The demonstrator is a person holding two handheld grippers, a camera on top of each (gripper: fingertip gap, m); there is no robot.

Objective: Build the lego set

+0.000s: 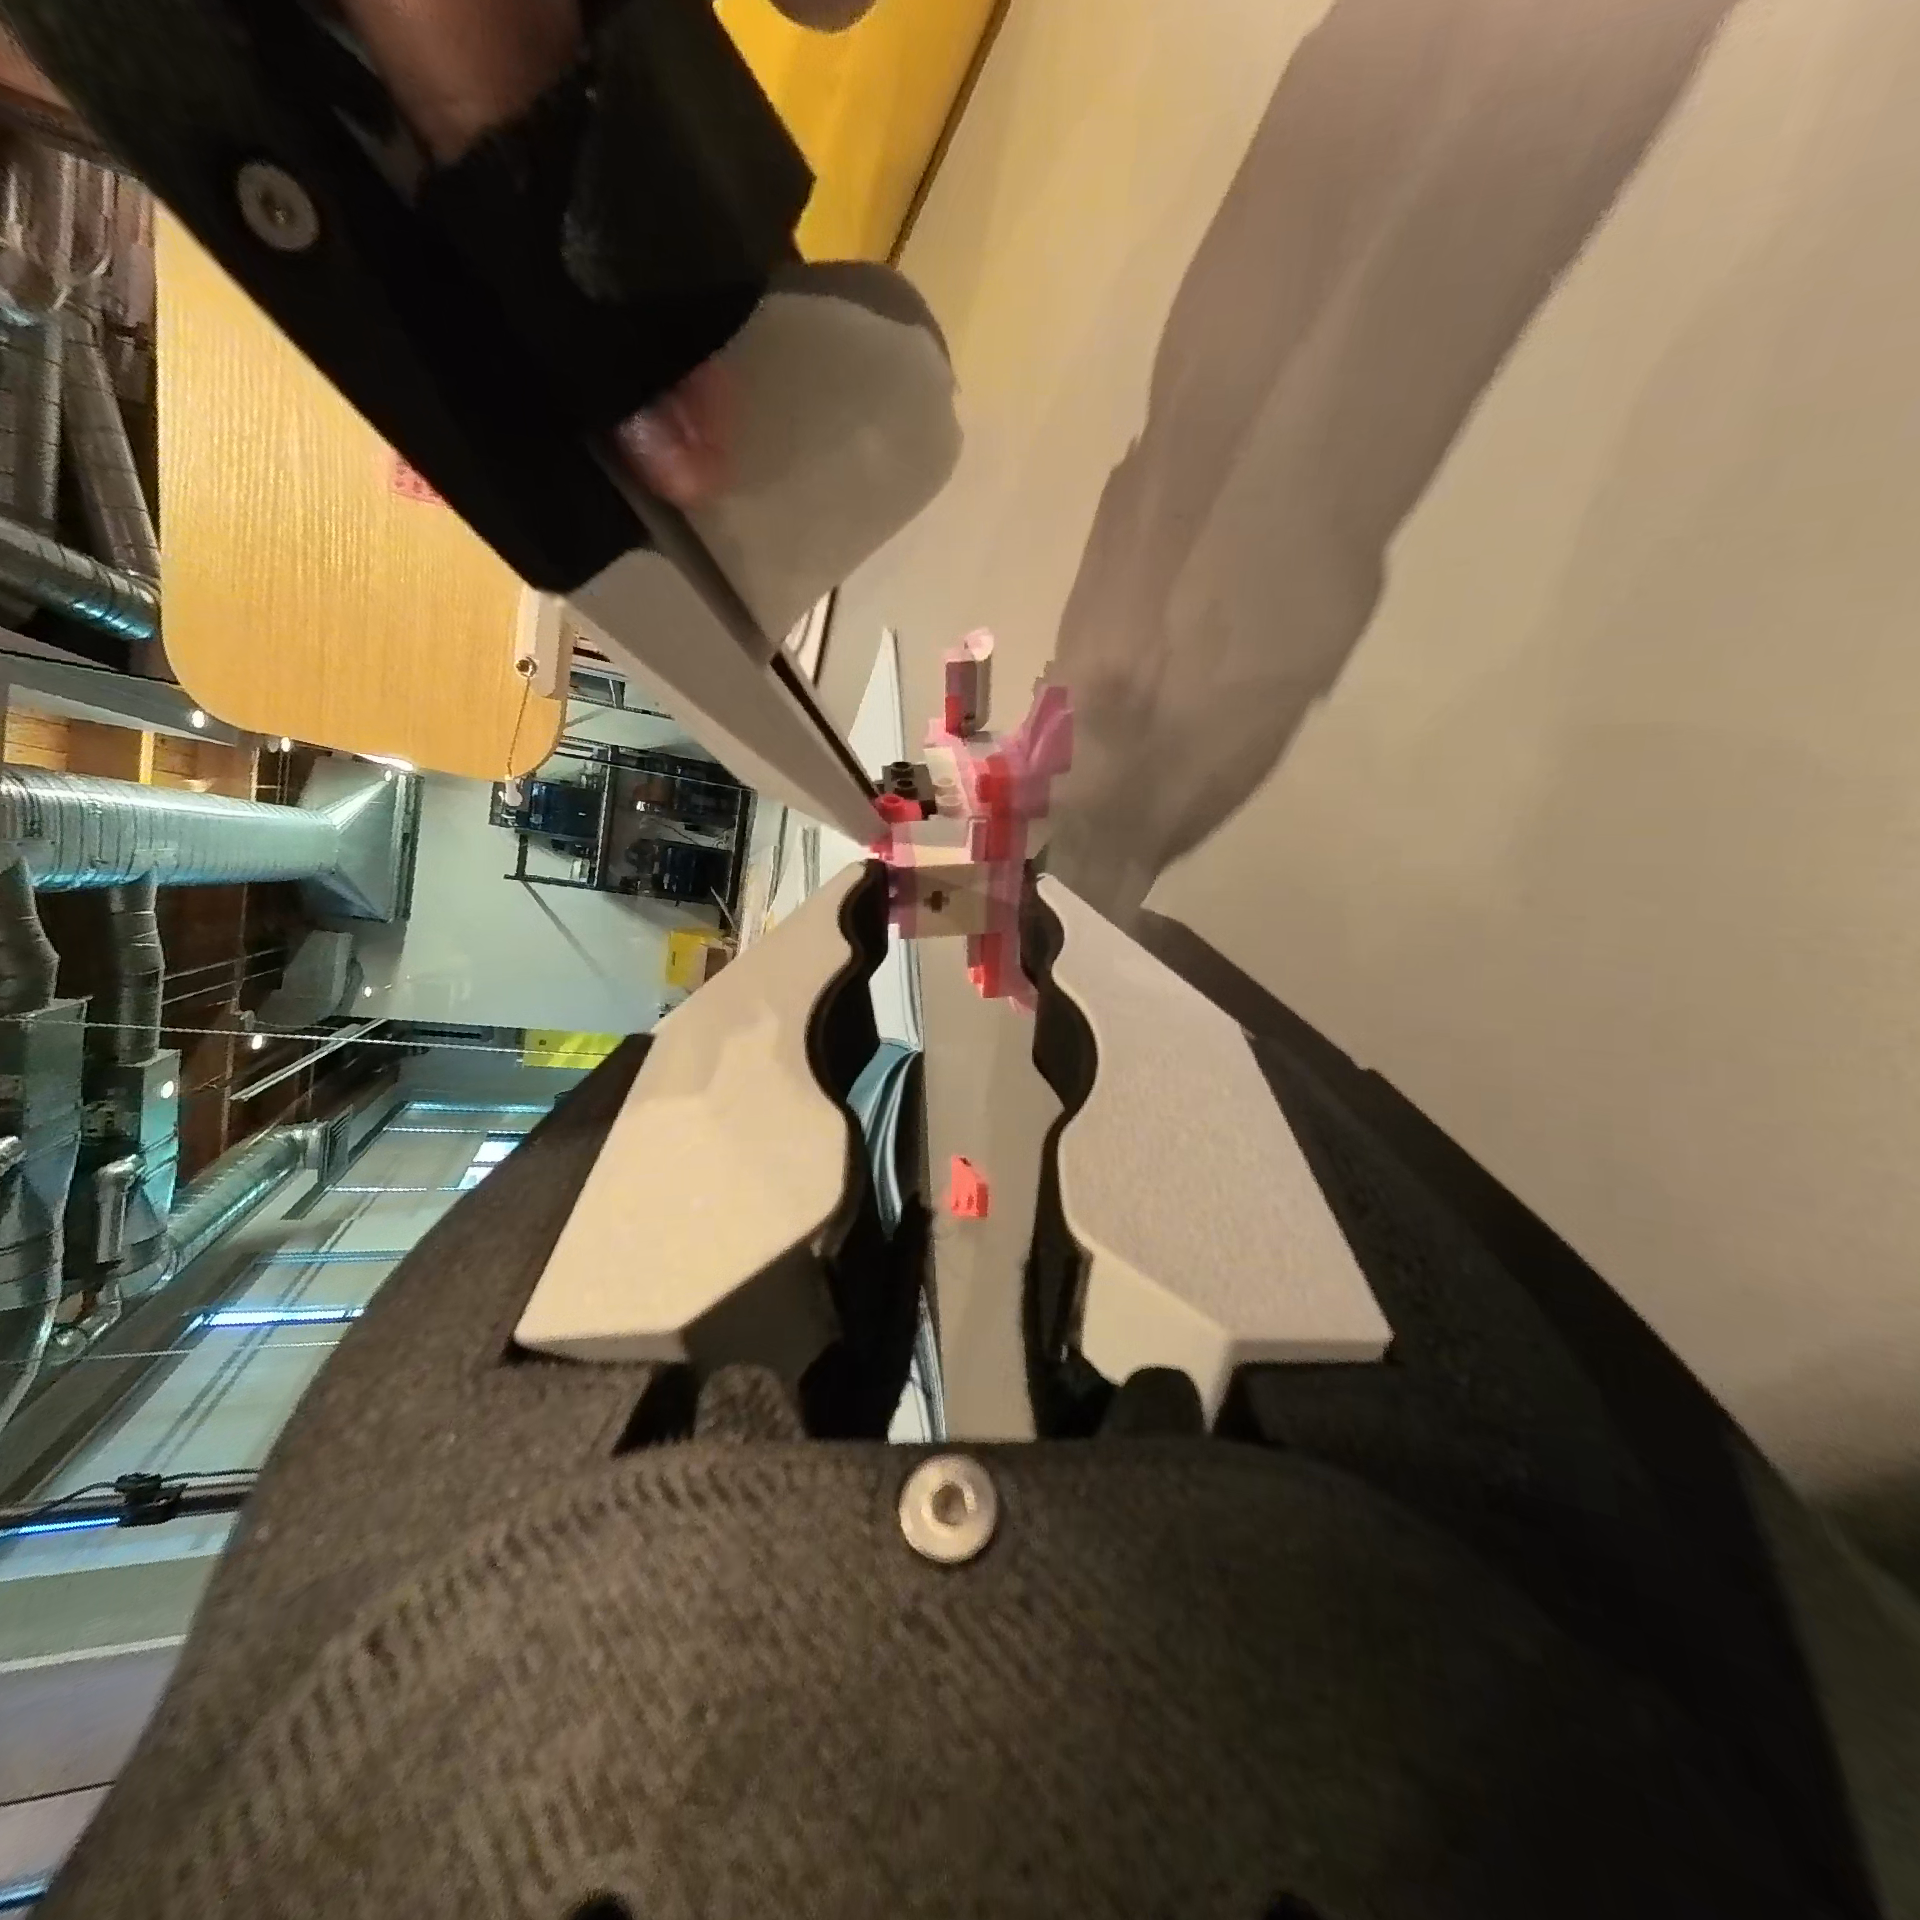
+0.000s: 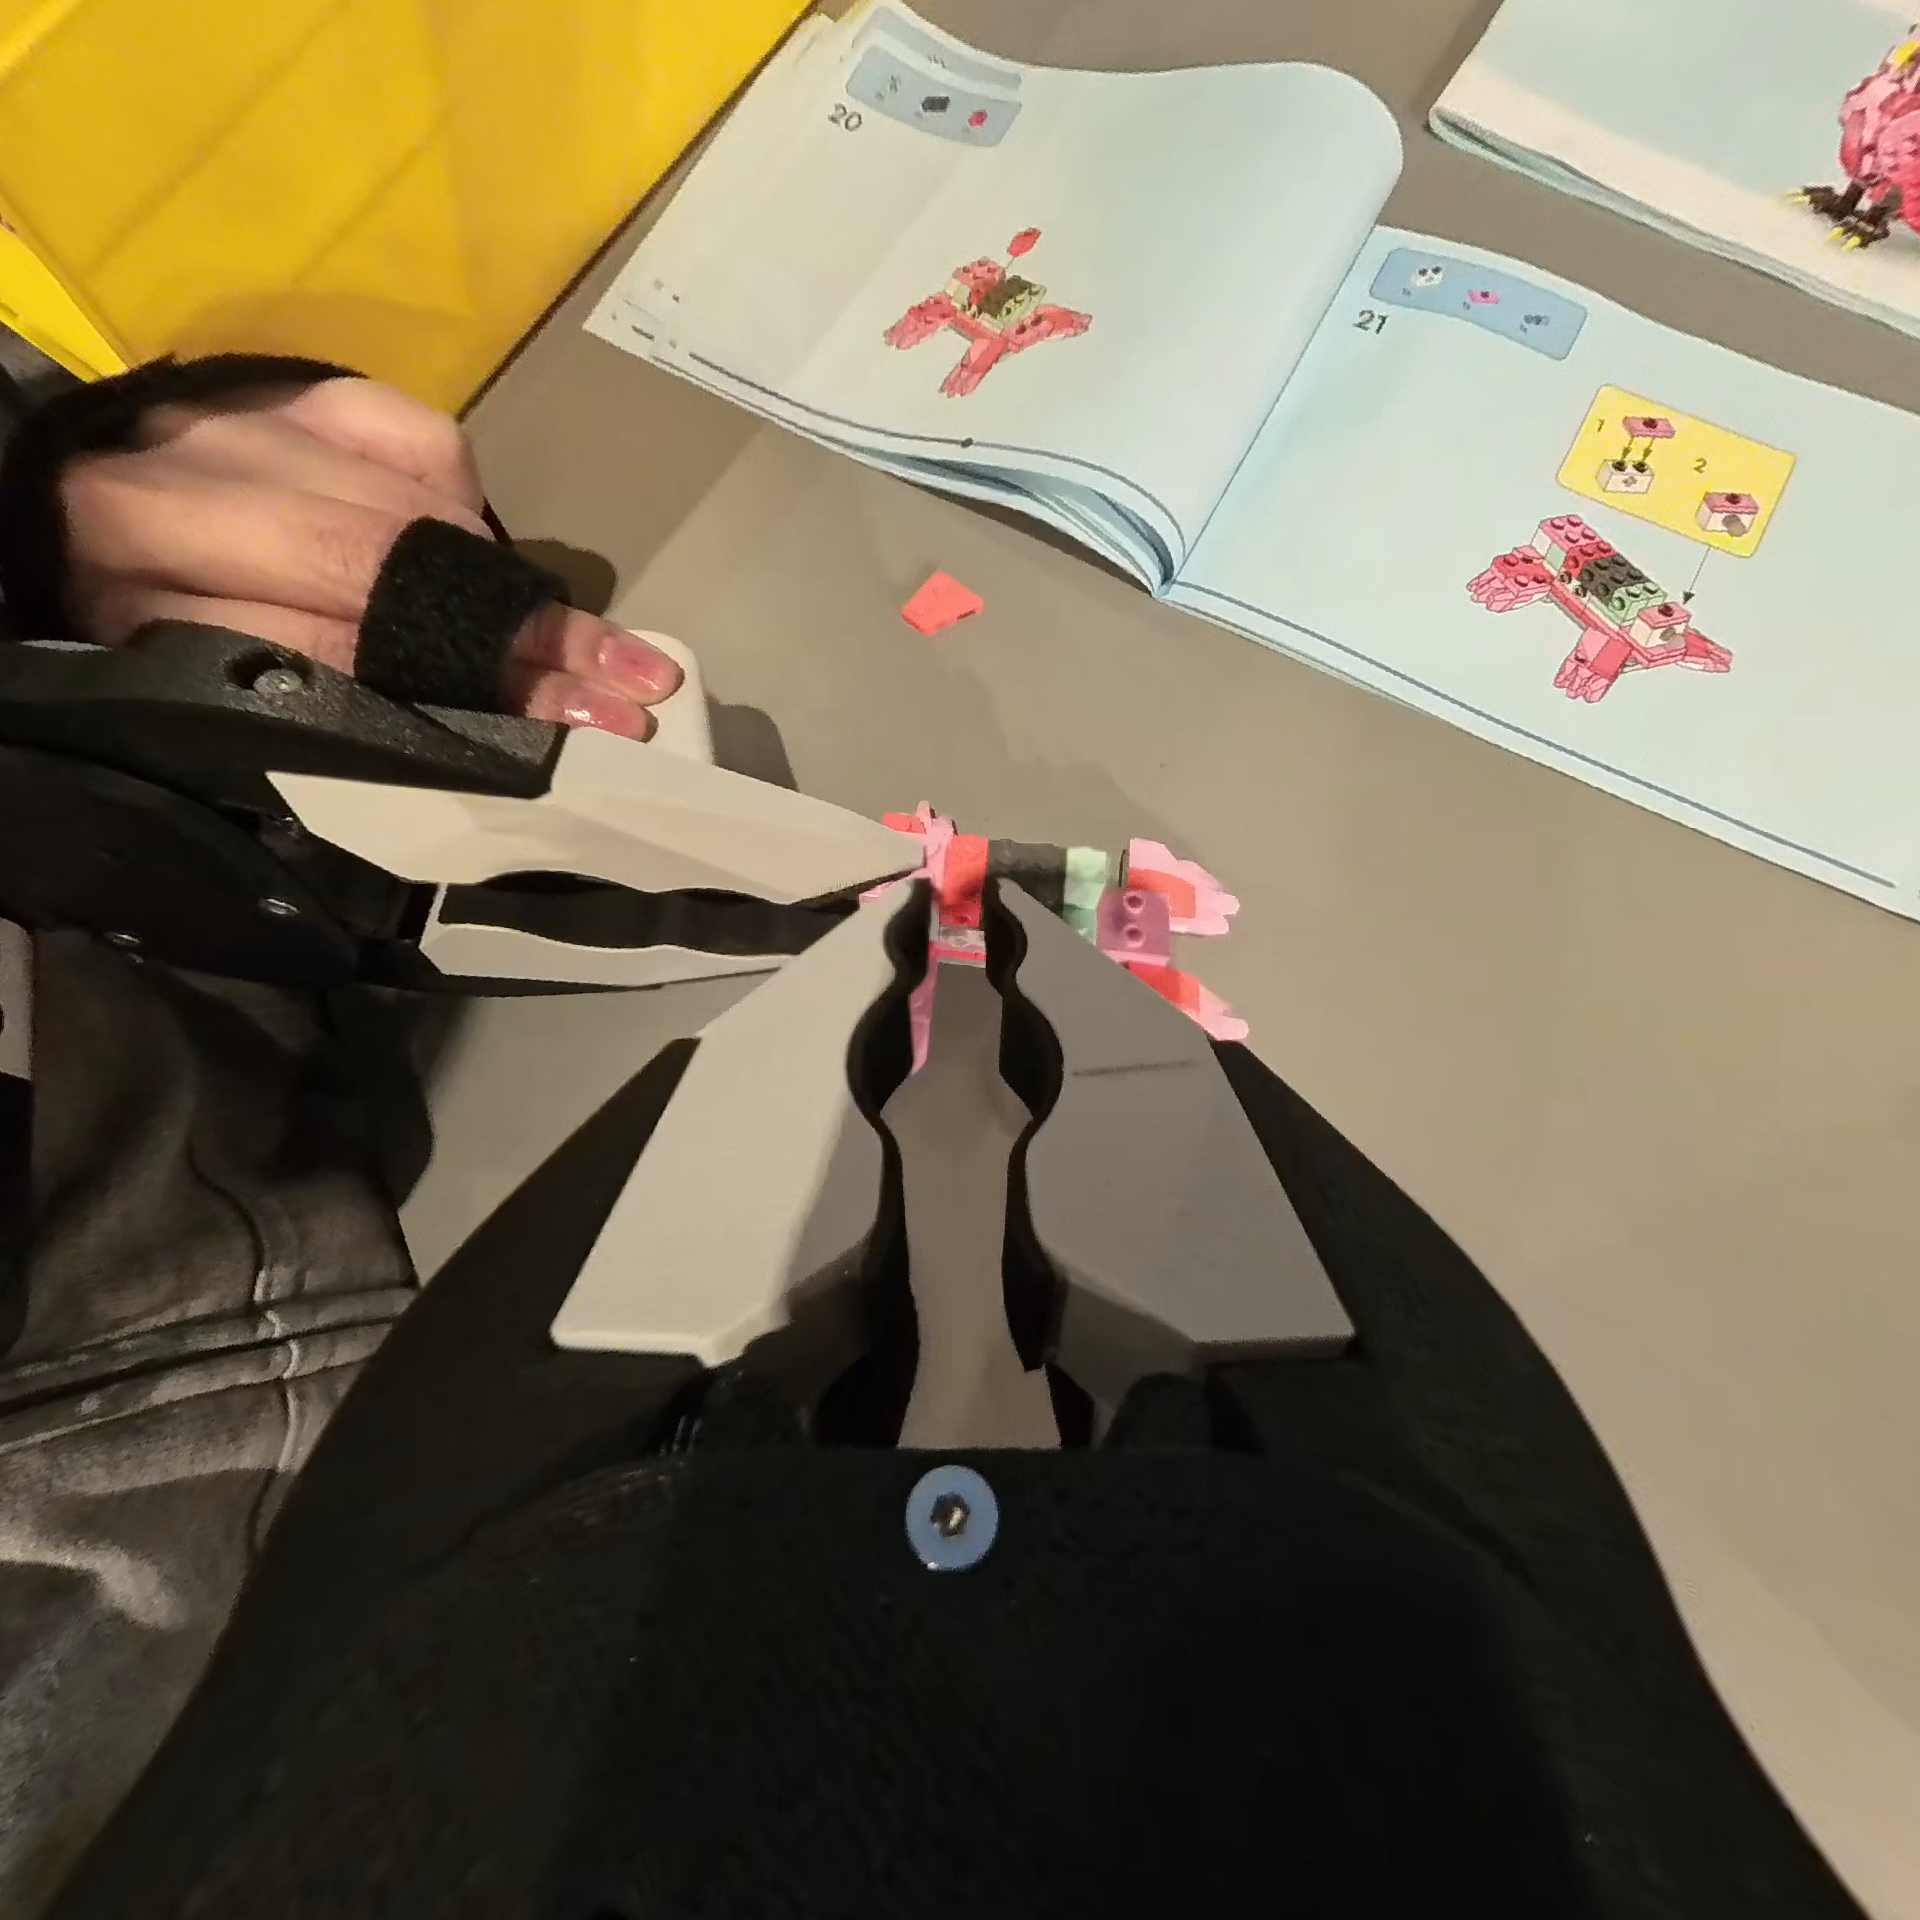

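Lego model (image 2: 1049, 904), pink and part-built, is pinched by the left gripper (image 1: 951, 894) and right gripper (image 2: 961, 909); a loose red slope piece (image 2: 940, 601) and later booklet (image 2: 1247, 416) steps remain.

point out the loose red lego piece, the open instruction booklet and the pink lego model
loose red piece (image 2: 942, 602), right wrist view, middle of its flat top.
open instruction booklet (image 2: 1174, 270), right wrist view, bare part of the left page.
pink lego model (image 2: 1138, 920), right wrist view, purple brick on its side.
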